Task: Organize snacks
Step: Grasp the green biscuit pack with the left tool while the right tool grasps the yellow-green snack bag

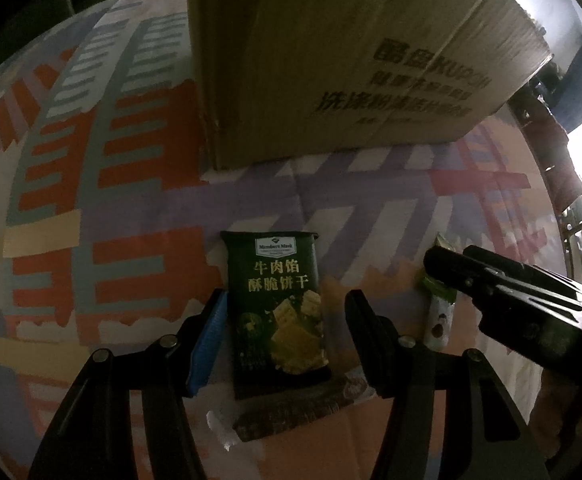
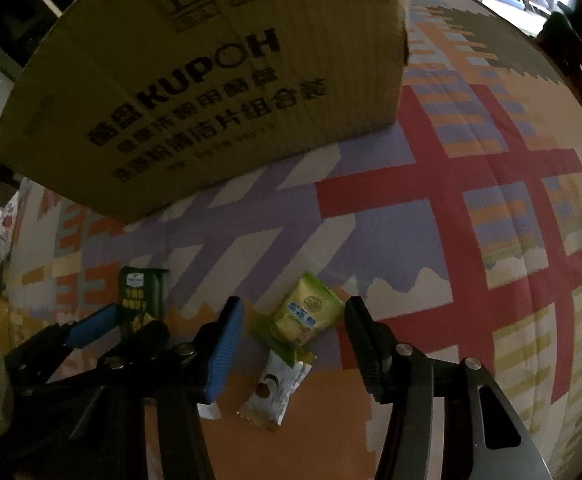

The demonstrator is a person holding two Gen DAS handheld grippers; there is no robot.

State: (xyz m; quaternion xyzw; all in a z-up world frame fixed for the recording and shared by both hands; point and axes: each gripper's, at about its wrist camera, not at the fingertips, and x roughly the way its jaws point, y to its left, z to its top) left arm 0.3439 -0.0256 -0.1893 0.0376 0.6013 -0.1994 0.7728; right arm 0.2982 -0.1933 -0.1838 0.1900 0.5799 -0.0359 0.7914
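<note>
In the lower centre of the left wrist view, we are holding the left gripper wide open, gripping nothing, with its two fingers standing either side of a dark green biscuit packet. The packet is lying flat on the patterned tablecloth, and its lower end is resting over a brown wrapper that lies crosswise nearest the camera. The packet's long axis is running up the frame, away from us, with its printed top pointing toward the cardboard box filling the upper centre. To do this step well, we judge we should be lowering squarely until the pads flank the long edges near the middle, then closing gently so the biscuits are not crushed and the brown wrapper is not dragged along.

In the right wrist view, lower centre, we are holding the right gripper open as well, with nothing in it. Between its fingers a white bar wrapper is lying nearest, its long axis tilting up and to the right. Just beyond it, and overlapping its far end, a yellow-green snack pouch is lying with its top pointing to the upper right. Farther off at left we are seeing the green packet again, and the box is standing in the upper left.
</note>
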